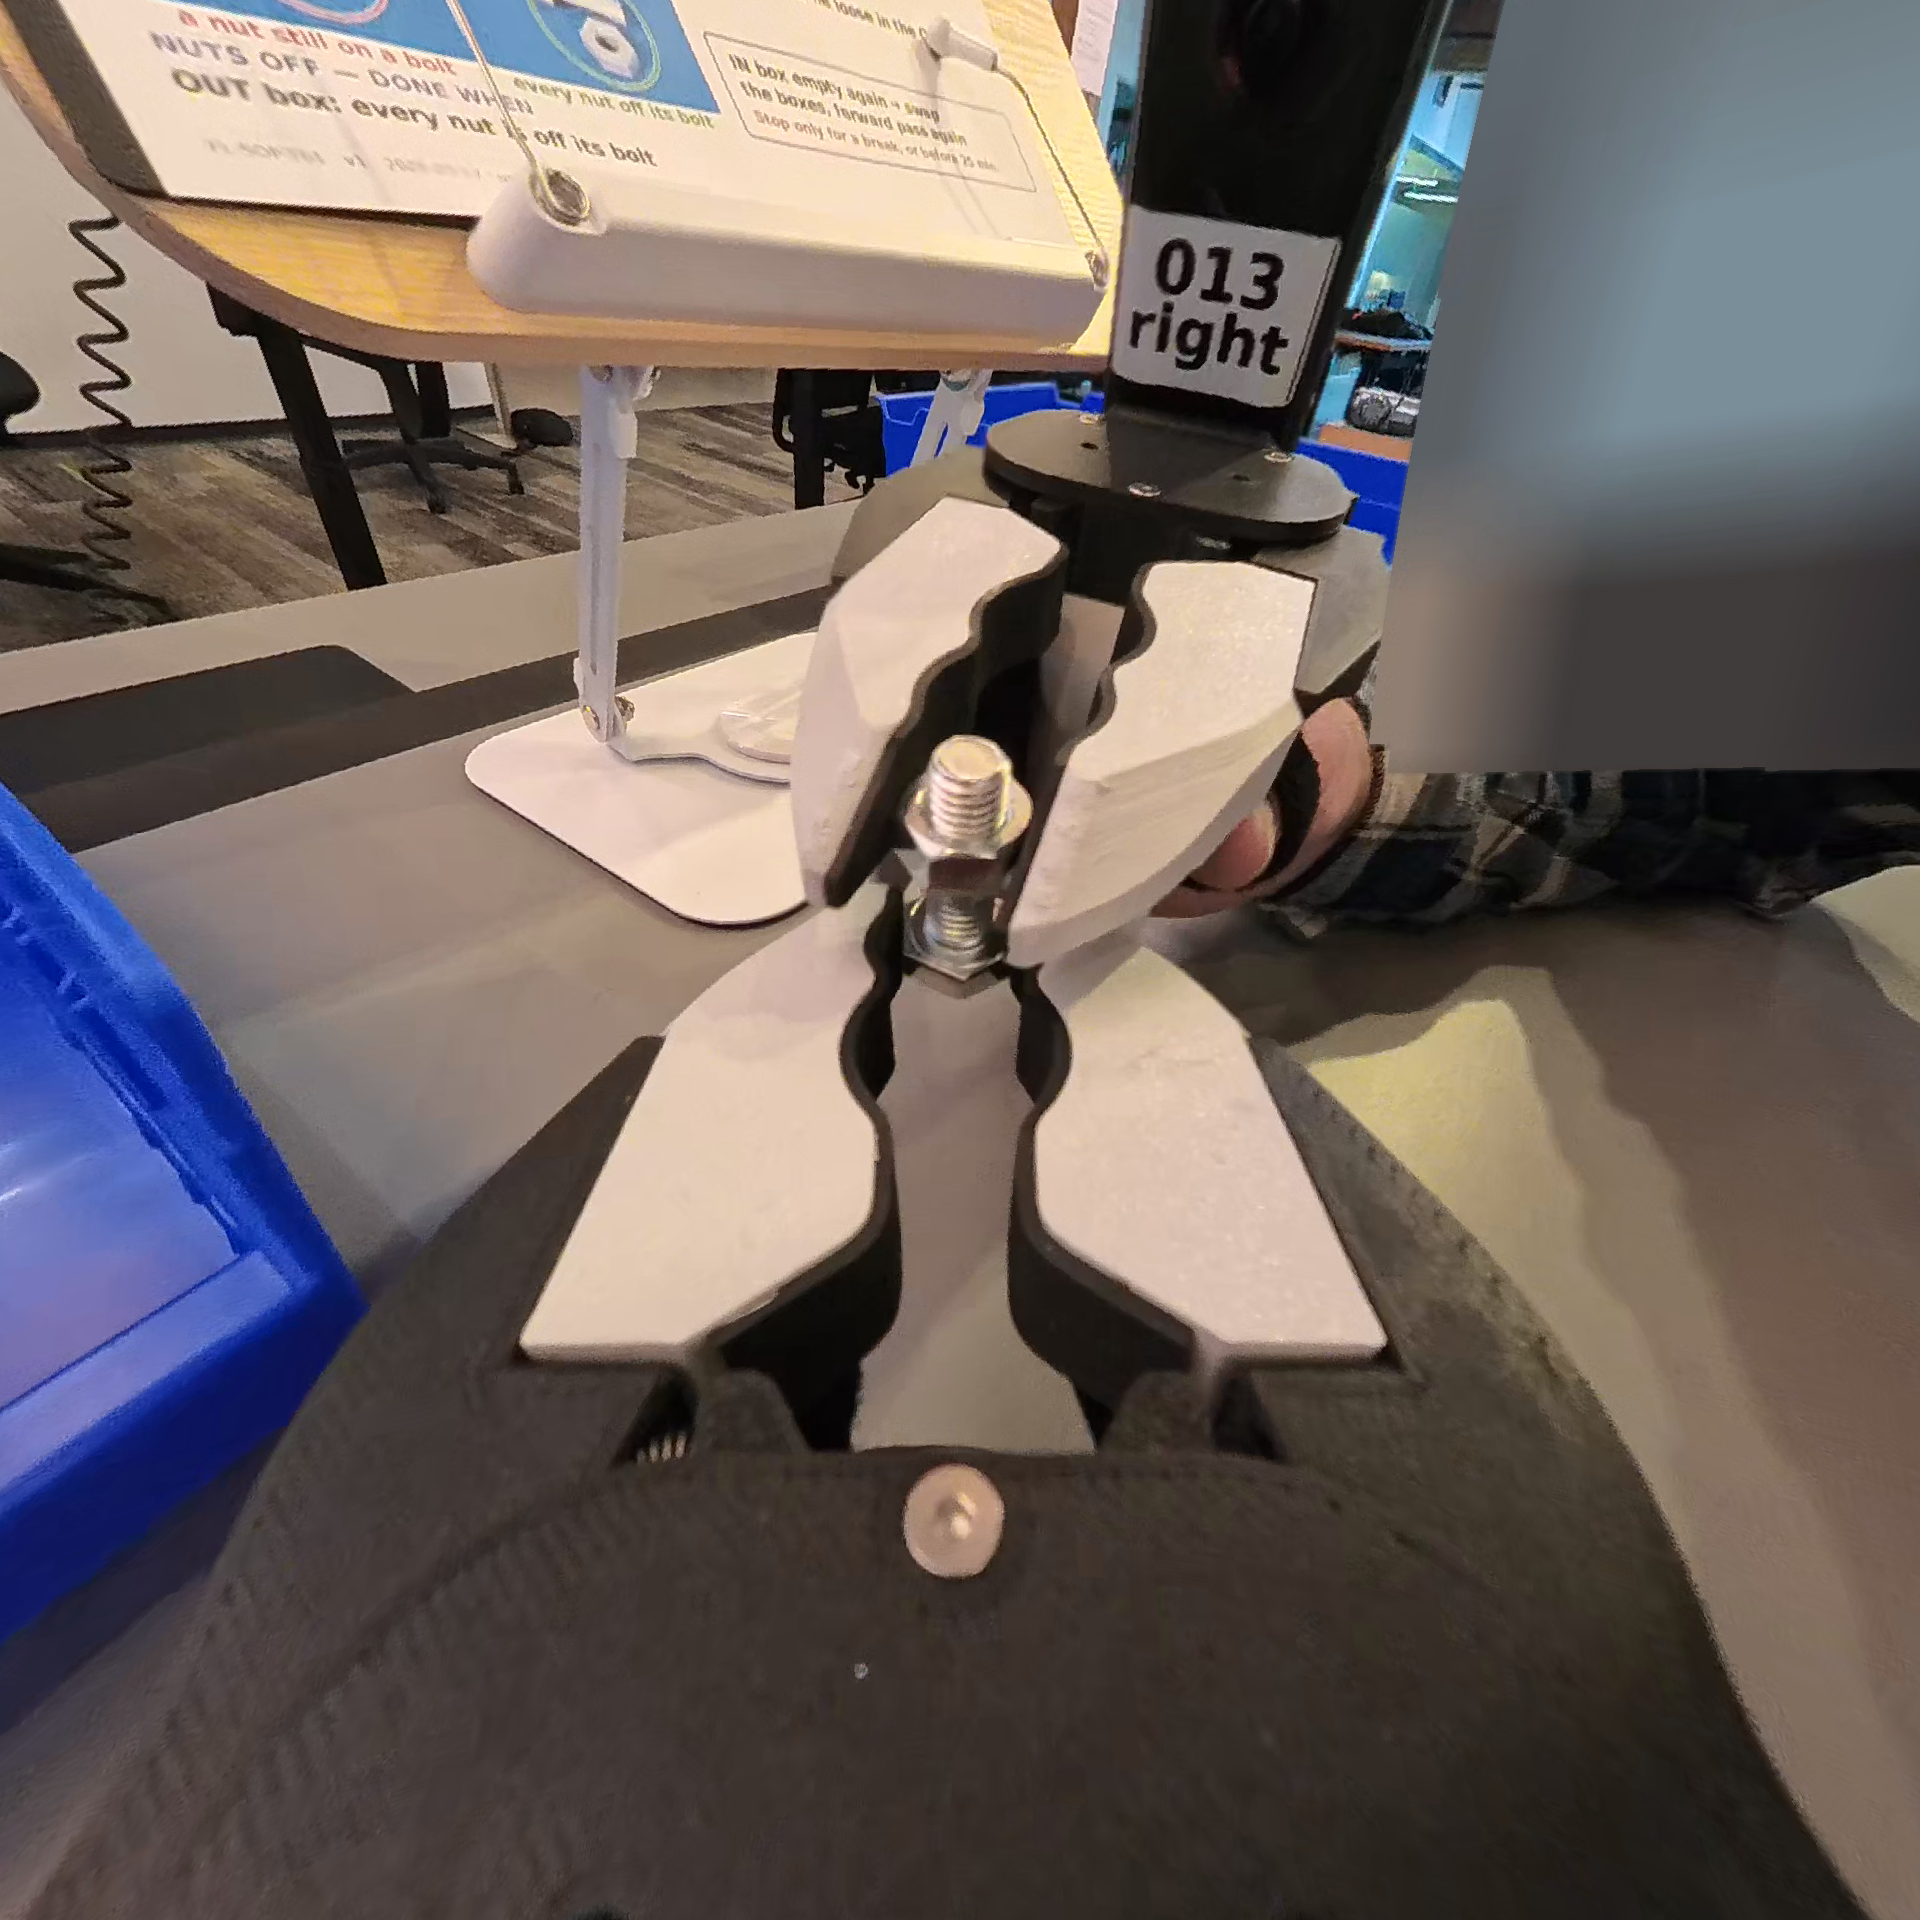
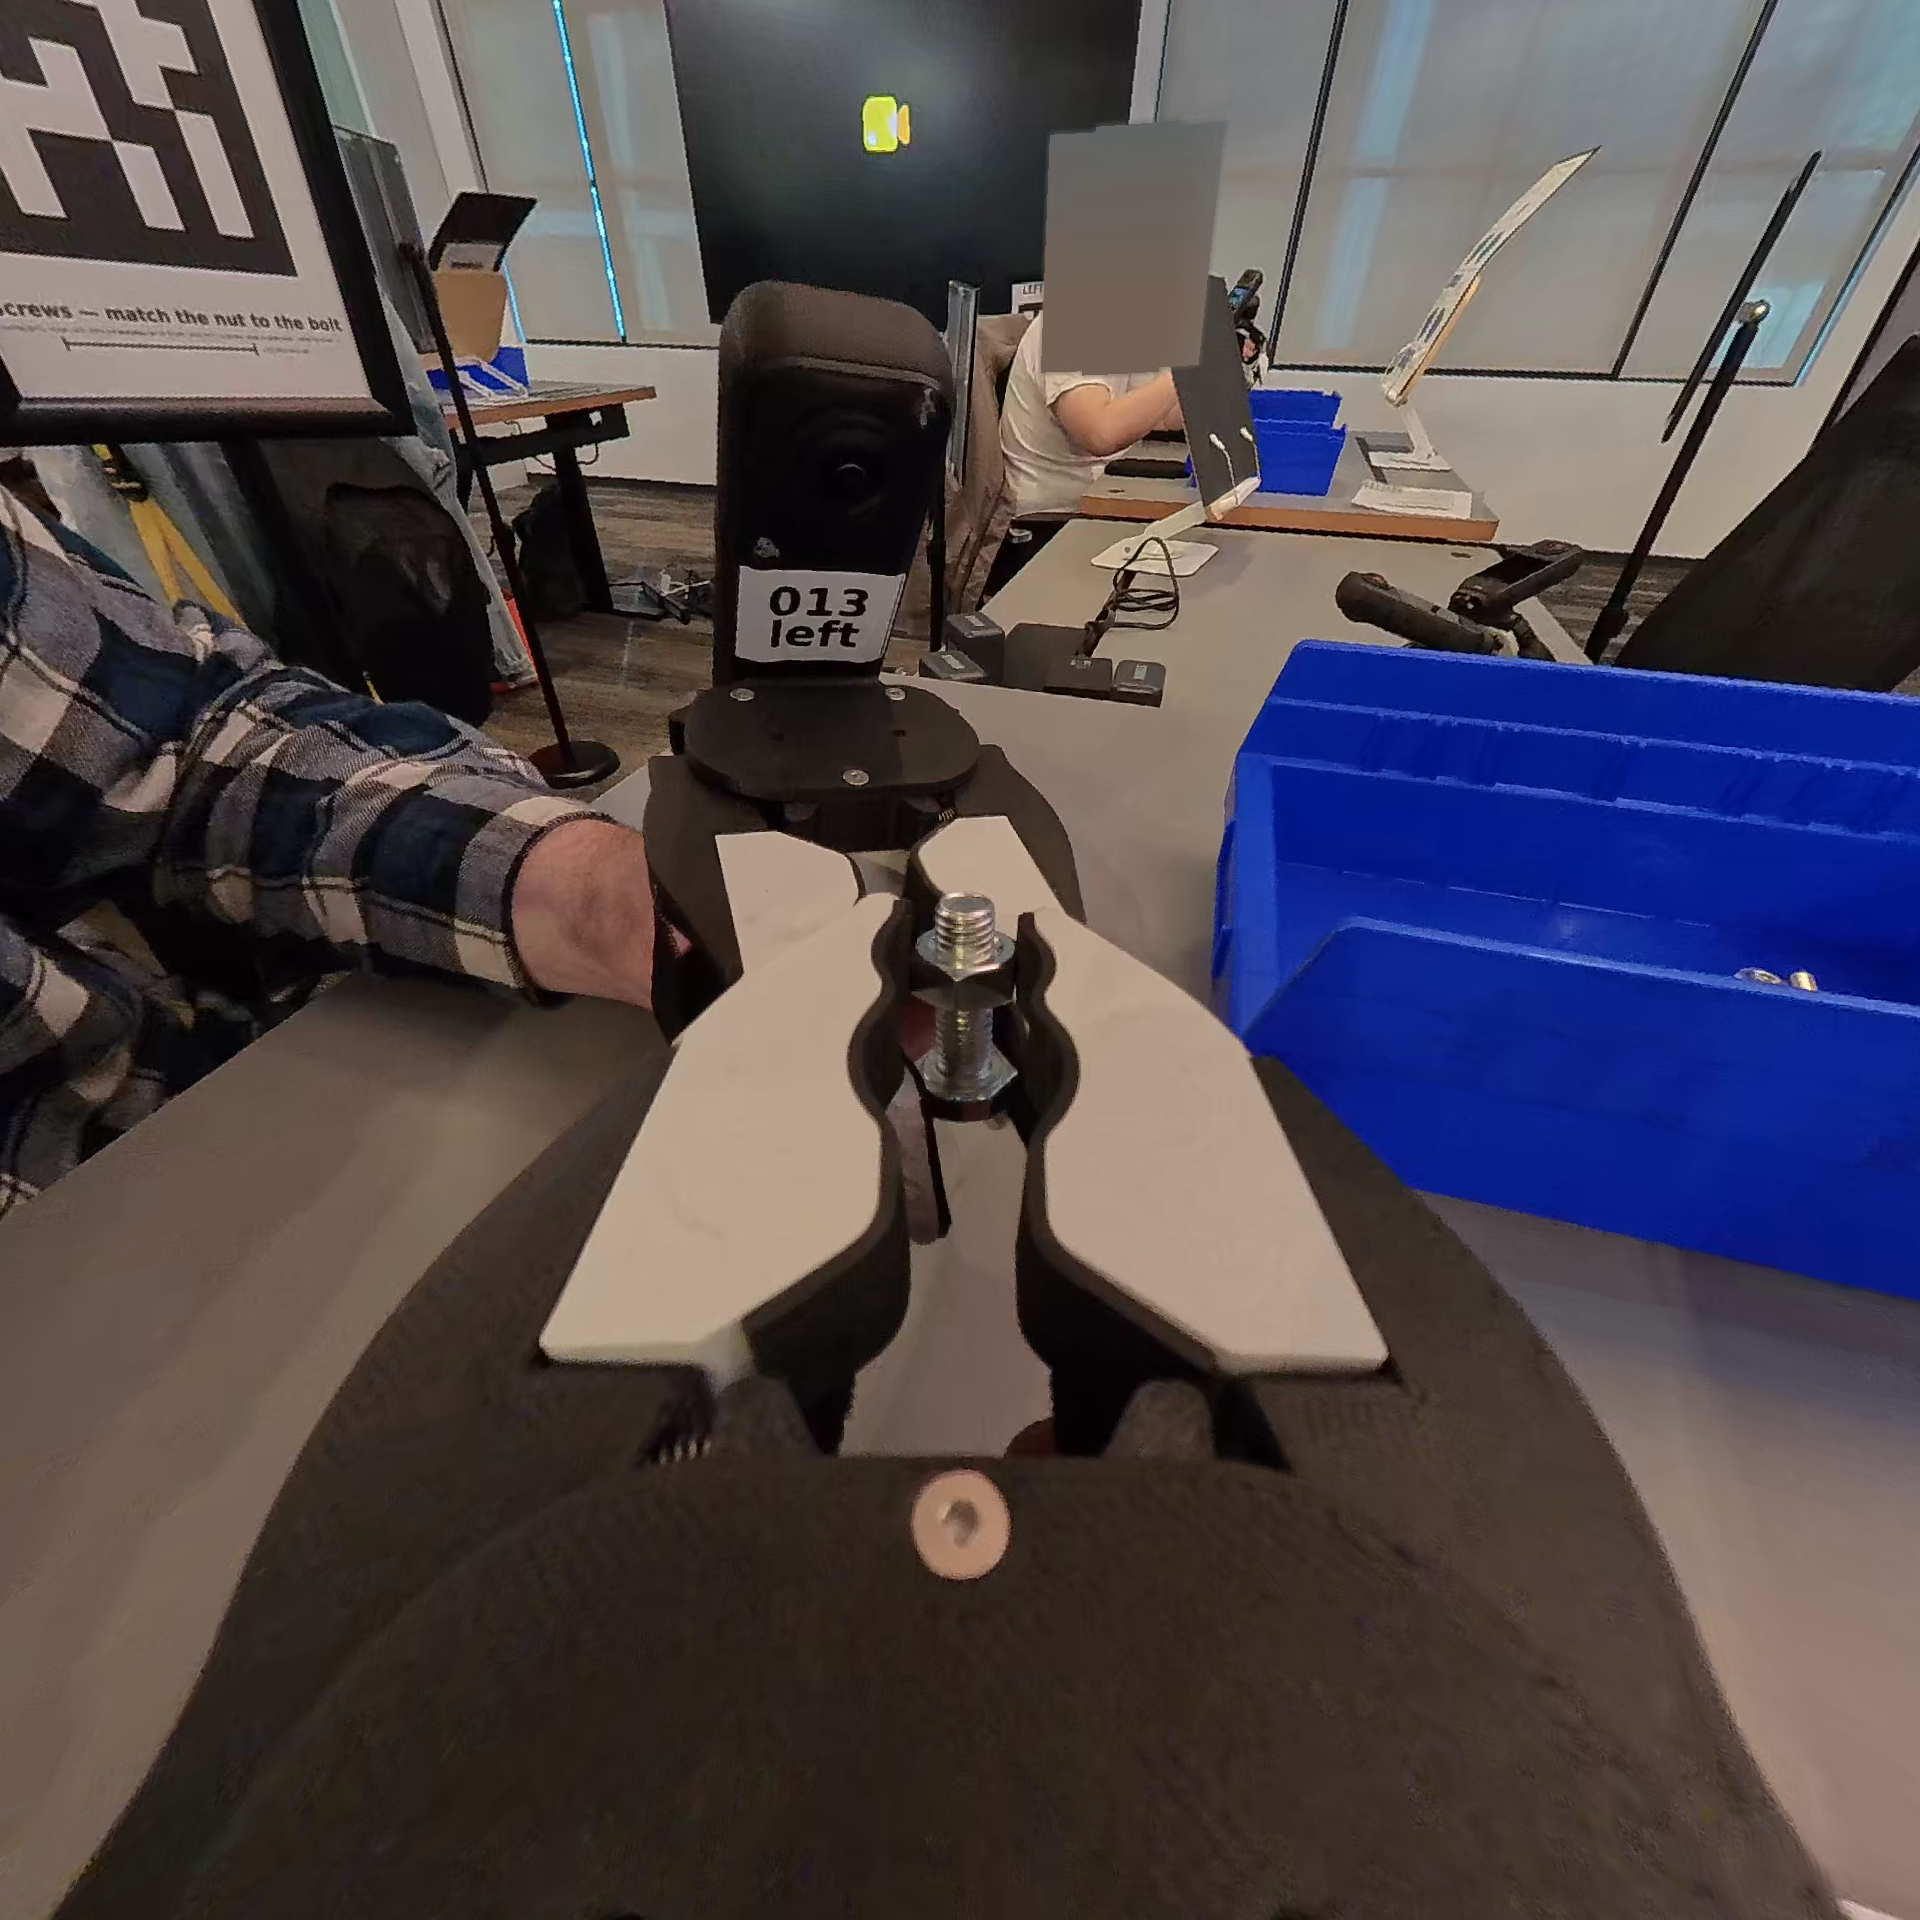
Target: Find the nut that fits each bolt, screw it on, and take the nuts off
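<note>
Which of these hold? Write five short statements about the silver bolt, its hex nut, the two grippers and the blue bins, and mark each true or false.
1. The silver threaded bolt stands upright with its threaded end up. True.
2. The silver hex nut lies loose on the grey table. False: it is threaded on the bolt, below the tip.
3. The right gripper closes on the nut. True.
4. The left gripper is clamped on the bolt's threaded tip. False: it holds the bolt's lower end, at the head.
5. The blue plastic bin is stacked on the grippers. False: it sits beside them on the table.
</note>
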The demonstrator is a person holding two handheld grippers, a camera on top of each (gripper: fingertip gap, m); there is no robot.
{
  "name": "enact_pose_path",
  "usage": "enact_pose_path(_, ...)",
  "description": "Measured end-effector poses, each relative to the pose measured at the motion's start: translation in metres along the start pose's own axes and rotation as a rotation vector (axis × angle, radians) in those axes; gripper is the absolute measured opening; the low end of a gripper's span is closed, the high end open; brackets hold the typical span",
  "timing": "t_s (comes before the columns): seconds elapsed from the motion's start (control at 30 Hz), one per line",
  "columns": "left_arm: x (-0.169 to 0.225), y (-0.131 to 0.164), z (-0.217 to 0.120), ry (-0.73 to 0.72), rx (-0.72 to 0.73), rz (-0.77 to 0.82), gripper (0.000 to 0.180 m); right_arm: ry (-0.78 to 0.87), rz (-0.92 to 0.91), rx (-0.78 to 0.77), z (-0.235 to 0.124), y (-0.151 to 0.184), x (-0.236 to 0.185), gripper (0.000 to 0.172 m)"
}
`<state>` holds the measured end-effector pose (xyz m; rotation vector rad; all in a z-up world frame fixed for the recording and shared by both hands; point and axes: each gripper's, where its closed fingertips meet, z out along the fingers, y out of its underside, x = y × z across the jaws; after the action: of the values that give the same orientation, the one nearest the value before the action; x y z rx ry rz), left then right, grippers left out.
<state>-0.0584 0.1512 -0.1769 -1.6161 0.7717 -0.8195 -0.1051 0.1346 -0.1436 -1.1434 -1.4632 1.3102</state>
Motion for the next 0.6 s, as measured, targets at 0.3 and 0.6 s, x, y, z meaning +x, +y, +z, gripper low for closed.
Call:
enact_pose_path(0.3,-0.002,-0.002,-0.001,0.005,0.014,-0.025,0.033,0.011,-0.010,0.015,-0.003,-0.005,0.001,0.019)
enact_pose_path(0.6,0.011,-0.024,-0.012,0.142,0.113,-0.127,0.079,0.105,-0.050,0.047,-0.027,-0.040,-0.001,0.020)
